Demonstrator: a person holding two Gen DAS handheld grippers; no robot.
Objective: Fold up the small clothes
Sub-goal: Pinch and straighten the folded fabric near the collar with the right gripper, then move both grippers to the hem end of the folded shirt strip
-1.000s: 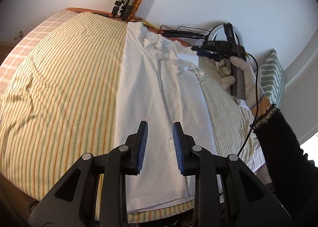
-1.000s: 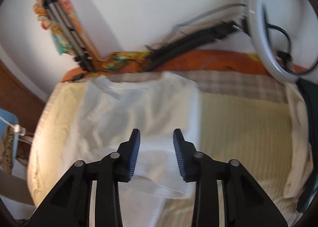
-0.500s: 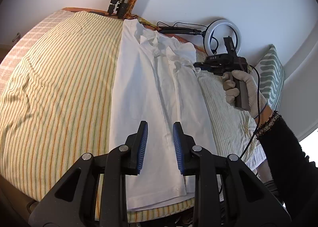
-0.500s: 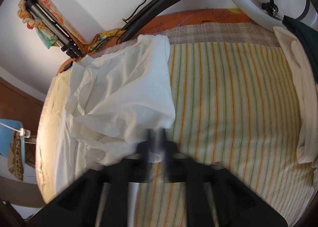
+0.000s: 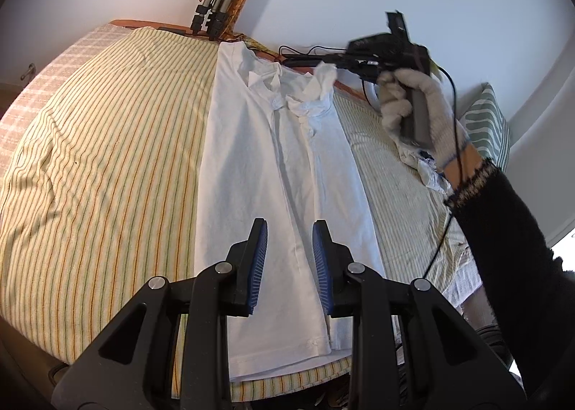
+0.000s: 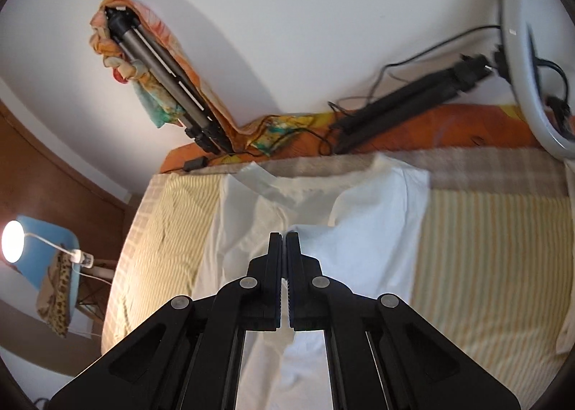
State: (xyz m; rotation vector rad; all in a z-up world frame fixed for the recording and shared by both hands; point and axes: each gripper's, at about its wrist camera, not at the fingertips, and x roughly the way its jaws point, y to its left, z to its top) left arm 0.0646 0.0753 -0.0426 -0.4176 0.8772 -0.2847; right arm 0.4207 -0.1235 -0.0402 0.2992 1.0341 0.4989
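Cotton, white and lightly creased: a shirt [image 5: 273, 173] lies lengthwise down the middle of the bed [image 5: 100, 158], collar toward the headboard edge, hem at the near edge. The bedspread is woven in thin yellow, green and orange stripes. The left gripper [image 5: 289, 261] hovers over the shirt's lower part with its 2 ribbed blue pads apart, holding nothing. The right gripper [image 6: 286, 241], in a gloved hand [image 5: 417, 104], is pinched closed on a raised corner of the shirt near the collar. A ring light [image 6: 528, 61] leans at the headboard's right corner.
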